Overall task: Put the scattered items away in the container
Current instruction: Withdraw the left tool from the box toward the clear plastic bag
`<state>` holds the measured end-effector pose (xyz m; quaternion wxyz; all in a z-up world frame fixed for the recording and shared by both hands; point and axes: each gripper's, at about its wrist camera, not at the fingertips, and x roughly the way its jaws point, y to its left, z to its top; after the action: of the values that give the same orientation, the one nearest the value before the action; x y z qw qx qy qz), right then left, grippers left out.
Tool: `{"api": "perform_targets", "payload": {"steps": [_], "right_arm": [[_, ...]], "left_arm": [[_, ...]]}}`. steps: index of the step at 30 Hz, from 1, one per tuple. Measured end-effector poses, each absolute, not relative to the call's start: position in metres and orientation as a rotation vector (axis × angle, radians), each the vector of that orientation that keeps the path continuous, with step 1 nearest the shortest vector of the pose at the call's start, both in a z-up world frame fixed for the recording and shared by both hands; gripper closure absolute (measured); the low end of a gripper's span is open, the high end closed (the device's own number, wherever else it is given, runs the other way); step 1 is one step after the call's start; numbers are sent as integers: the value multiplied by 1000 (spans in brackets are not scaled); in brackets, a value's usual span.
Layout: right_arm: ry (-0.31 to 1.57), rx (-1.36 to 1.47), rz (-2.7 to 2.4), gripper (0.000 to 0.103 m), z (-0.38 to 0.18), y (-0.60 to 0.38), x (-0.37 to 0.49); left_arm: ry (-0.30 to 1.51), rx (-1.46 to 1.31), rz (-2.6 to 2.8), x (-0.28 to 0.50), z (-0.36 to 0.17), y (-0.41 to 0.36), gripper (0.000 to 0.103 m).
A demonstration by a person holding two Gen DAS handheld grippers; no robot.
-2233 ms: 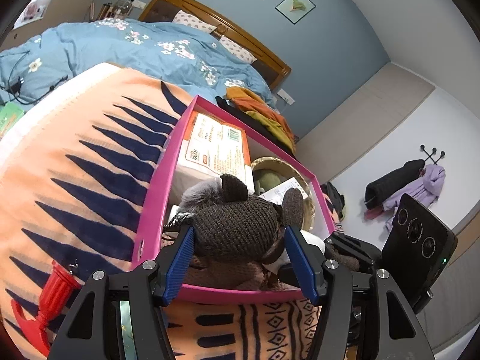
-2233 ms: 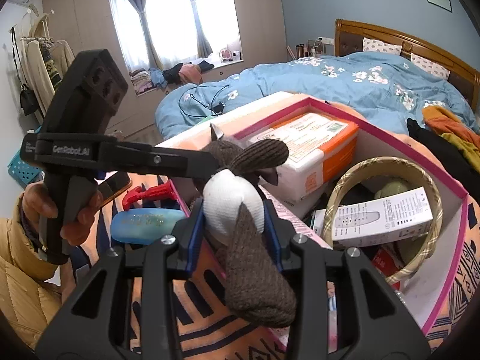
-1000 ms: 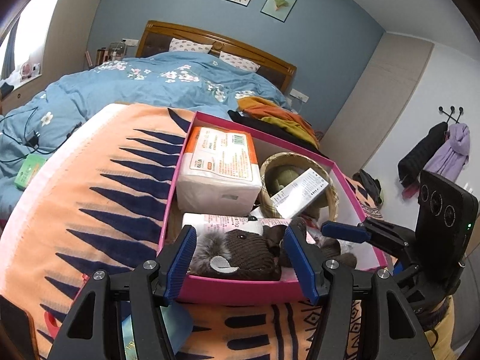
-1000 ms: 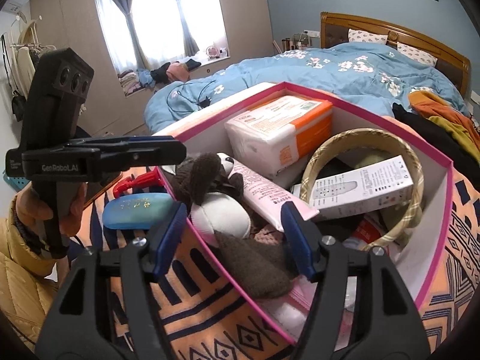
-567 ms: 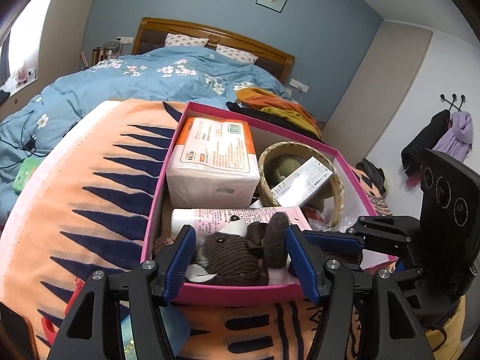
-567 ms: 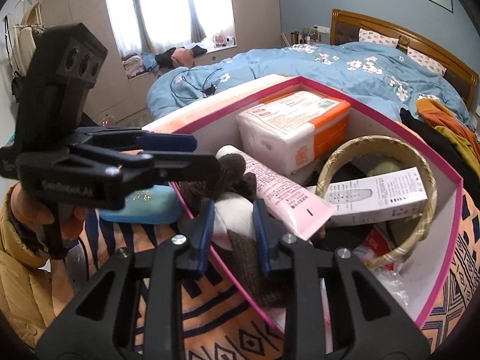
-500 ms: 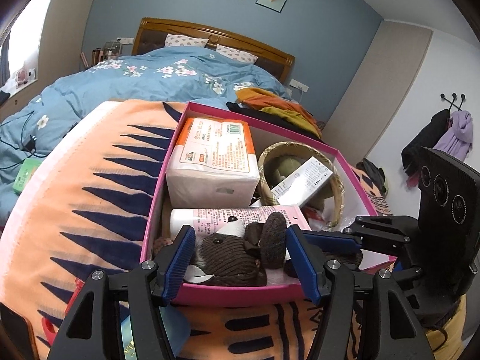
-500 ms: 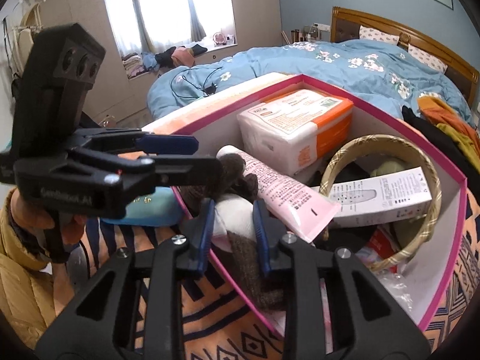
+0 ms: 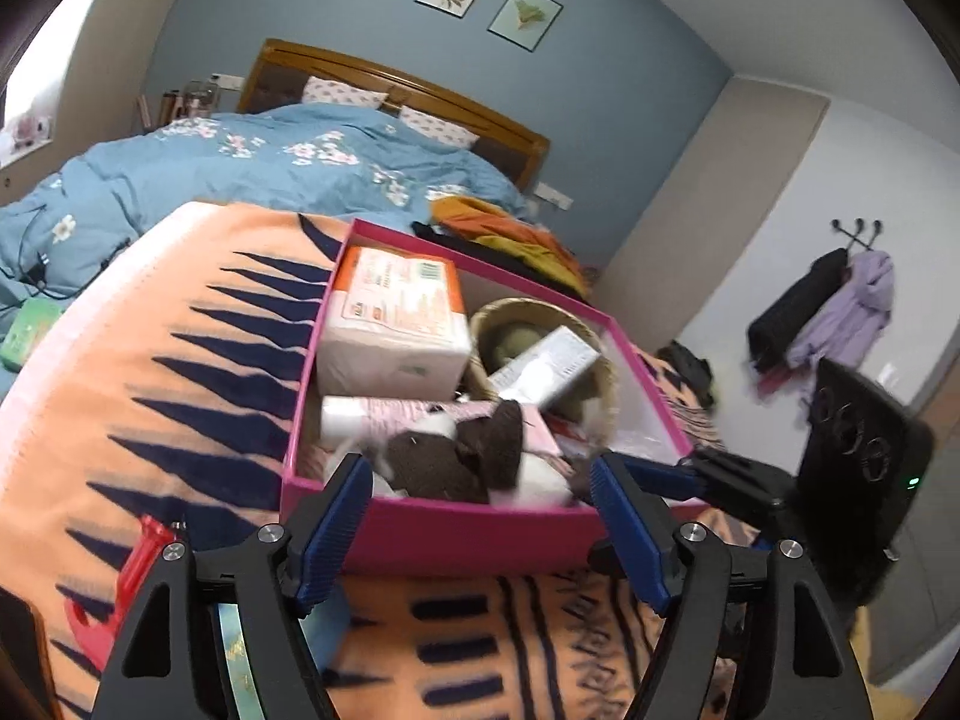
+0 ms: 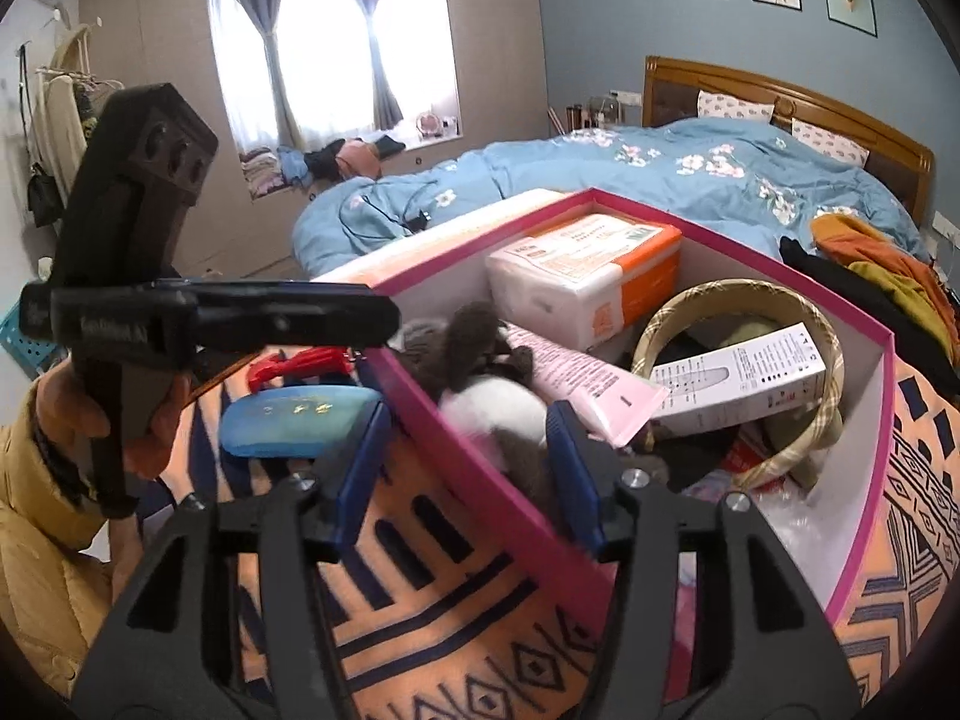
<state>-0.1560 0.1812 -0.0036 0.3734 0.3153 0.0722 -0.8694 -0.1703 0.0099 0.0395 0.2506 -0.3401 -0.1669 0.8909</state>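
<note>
We see an orange blanket with navy spikes spread under both grippers. Directly ahead of the left gripper stands the pink box, its near wall just beyond the blue pads. In the right wrist view, the right gripper straddles a side wall of that box, one pad outside it and one inside.

Inside the box, farthest from the left gripper, we find a white and orange tissue pack. To the right of it sits a round woven basket with a white carton leaning across its rim. Nearer the left gripper lies a pink tube, and nearest of all the brown and white plush toy, resting in the box against the near wall.

We read the left gripper's jaws as wide apart, having just opened further, with nothing between them. The right gripper's jaws are also apart, having just opened; the plush toy lies close to the inner pad, and we see no clamping.

Left of the right gripper, outside the box, we note a blue oval case and a red plastic item on the blanket. A hand holds the left gripper's handle there.
</note>
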Motion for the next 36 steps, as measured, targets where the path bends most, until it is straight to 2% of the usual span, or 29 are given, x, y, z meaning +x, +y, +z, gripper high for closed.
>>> {"api": "perform_targets", "payload": {"steps": [8, 24, 36], "right_arm": [[185, 796, -2107, 46, -13, 175, -104], [192, 960, -1932, 46, -83, 148, -26], [250, 977, -1897, 46, -98, 135, 0]], "left_arm": [[-419, -951, 2287, -125, 45, -5, 25], [-235, -1142, 2212, -46, -17, -22, 25], [-40, -1184, 2191, -13, -44, -23, 25]]}}
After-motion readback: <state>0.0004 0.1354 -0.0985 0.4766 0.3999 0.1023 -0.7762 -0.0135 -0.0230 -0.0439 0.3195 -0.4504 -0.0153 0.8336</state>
